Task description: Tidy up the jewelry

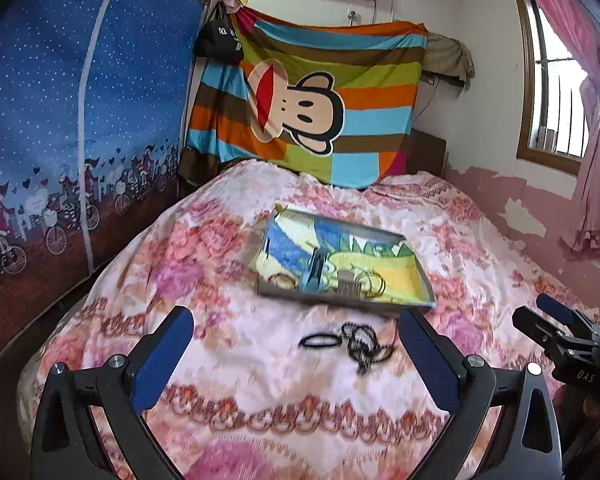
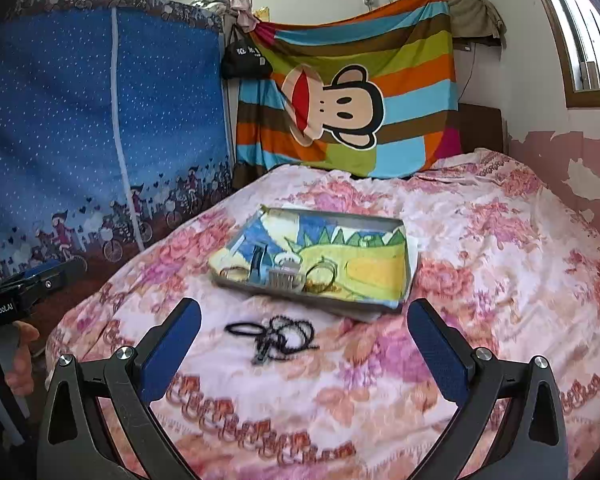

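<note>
Beside the tray (image 2: 408,276), blurred dark jewelry (image 2: 278,334) tangles indistinctly.

"DAS" on the right tongs (image 1: 550,316); "GenRobot.AI" on the left tongs (image 2: 40,276)

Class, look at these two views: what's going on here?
A person holds two grippers over a floral bedspread. The left gripper and right gripper are both open and empty. A black bead string and a black hair tie lie loose on the bed; a tray beyond already holds bangles and small pieces.
</note>
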The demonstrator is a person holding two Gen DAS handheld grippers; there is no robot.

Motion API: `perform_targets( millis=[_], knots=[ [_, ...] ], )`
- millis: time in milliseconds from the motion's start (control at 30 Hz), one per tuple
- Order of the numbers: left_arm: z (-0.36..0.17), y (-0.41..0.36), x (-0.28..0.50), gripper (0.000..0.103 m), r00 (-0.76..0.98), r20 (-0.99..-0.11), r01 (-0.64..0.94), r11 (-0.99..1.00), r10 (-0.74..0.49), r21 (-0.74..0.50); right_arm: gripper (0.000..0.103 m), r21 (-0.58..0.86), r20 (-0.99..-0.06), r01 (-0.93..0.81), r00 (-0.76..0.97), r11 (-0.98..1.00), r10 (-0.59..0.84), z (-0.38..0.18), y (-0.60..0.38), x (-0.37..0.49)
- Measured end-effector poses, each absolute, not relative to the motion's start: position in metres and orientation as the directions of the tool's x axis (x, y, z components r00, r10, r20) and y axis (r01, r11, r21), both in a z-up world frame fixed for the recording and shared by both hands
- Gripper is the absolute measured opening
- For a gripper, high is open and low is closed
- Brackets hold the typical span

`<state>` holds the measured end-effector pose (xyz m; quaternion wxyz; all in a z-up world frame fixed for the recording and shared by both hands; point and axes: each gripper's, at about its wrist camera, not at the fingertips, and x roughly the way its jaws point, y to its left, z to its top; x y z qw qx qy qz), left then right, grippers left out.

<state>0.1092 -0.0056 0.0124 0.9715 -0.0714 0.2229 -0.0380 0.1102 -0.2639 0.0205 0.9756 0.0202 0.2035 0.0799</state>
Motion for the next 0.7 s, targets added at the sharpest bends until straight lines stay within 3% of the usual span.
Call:
perform_targets(
  millis=[700],
  knots=[
    [-0.03, 0.009, 0.114, 0.103, 0.777, -0.619, 0.006, 0.984, -0.115, -0.176, 0.101, 0.08, -0.56, -0.141, 0.813, 0.987, 0.161, -0.037, -0.254, 0.11]
  ],
)
